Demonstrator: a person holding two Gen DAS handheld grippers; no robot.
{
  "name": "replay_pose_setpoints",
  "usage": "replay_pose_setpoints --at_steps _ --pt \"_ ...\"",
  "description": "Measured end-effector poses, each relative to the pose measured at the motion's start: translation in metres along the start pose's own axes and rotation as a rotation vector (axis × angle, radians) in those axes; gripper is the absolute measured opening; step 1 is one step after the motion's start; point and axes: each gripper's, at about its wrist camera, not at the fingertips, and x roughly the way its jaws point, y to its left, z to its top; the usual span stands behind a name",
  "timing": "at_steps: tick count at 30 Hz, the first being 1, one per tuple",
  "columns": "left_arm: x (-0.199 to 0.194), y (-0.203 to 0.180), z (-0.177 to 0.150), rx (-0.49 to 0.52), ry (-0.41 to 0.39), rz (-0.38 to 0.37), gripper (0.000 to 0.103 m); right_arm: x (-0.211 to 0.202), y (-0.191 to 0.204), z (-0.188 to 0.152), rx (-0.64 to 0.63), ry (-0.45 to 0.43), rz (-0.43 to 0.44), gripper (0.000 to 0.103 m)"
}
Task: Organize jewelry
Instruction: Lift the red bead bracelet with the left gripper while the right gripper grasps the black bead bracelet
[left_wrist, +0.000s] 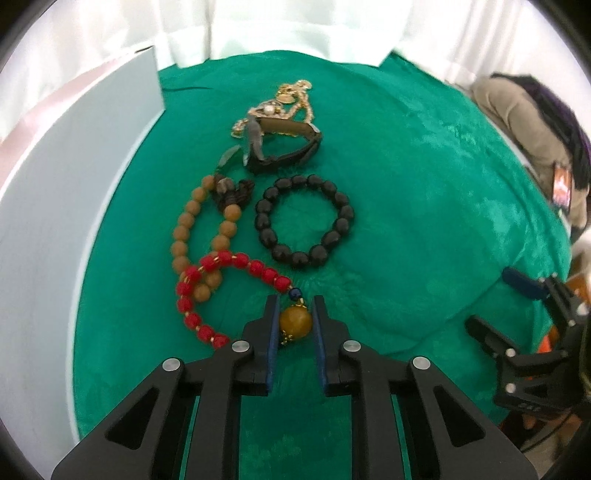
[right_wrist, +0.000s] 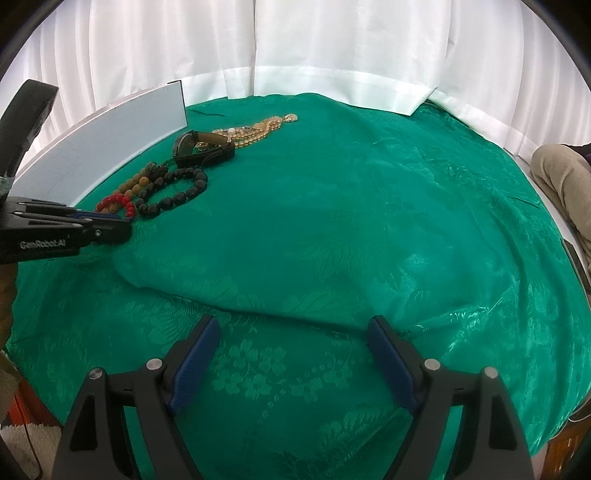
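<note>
I am at the pick-up step: my left claw (left_wrist: 295, 323) has its blue-padded jaws drawn narrow around the big amber-yellow round bead (left_wrist: 295, 322) that ends the string of glossy red beads (left_wrist: 207, 291). The bead sits squarely between the two pads, touching or all but touching both, so I judge it gripped, though how firmly I cannot tell. The red string curls away up and to the left of my jaws, and its far loop lies over the lower end of the matt tan bead bracelet (left_wrist: 188, 236).

The next move, as I judge it, is a slow, straight lift, so the red loop slides clear of the tan beads without dragging them along. The ring of shiny black beads (left_wrist: 303, 221) lies just beyond, apart from the red string. Past it sit a dark strap-like wristband (left_wrist: 284, 151) and a heap of gold chain (left_wrist: 291, 99). All rests on the patterned green satin cloth (left_wrist: 424, 206); a pale flat board (left_wrist: 74, 206) stands at the left edge.

My right claw (right_wrist: 291, 354) hangs wide and empty over bare cloth, well apart from the jewelry.
</note>
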Motion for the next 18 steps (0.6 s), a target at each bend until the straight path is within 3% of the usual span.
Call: replay_pose_setpoints --at_steps 12,18 --pt "-0.058 0.043 0.0 -0.238 -0.107 -0.13 0.016 0.001 0.0 0.003 0.001 0.033 0.0 0.085" --pt "-0.089 0.059 -0.004 -0.319 -0.165 -0.146 0.015 0.001 -0.001 0.008 -0.016 0.089 0.02 0.085"
